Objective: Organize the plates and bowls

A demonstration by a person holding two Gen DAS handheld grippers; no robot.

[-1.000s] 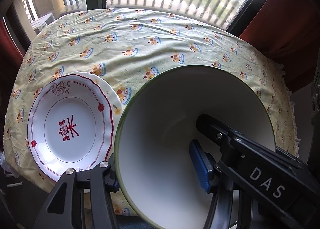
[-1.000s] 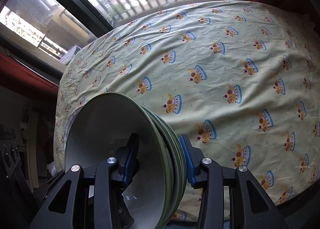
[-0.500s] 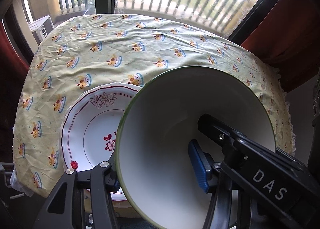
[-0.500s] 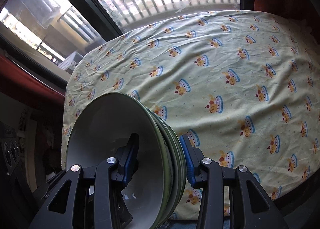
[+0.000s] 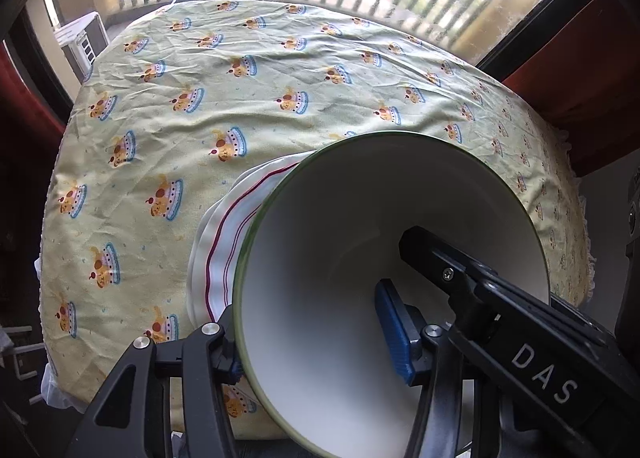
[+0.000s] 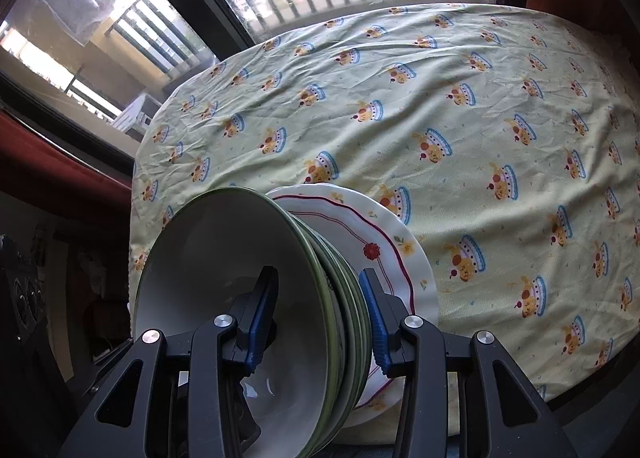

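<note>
The left gripper [image 5: 316, 342] had its jaws clamped on the rim of the bowl stack [image 6: 248, 298], the right gripper [image 6: 318, 322] likewise. The stack tilted, mouths facing left, over the red-trimmed plate [image 6: 384, 234] near the surface's [image 6: 500, 106] near-left edge. Far and right, the cloth lay open.

I count one red-trimmed plate [image 6: 394, 254] on the worktop [image 6: 500, 106], under one patterned cloth [image 5: 200, 106]. The green-rimmed bowls [image 6: 240, 298] are nested, and I make out about four rims, though I can't fix the number. Two tools show: left tool [image 5: 316, 334], right tool [image 6: 318, 318].
</note>
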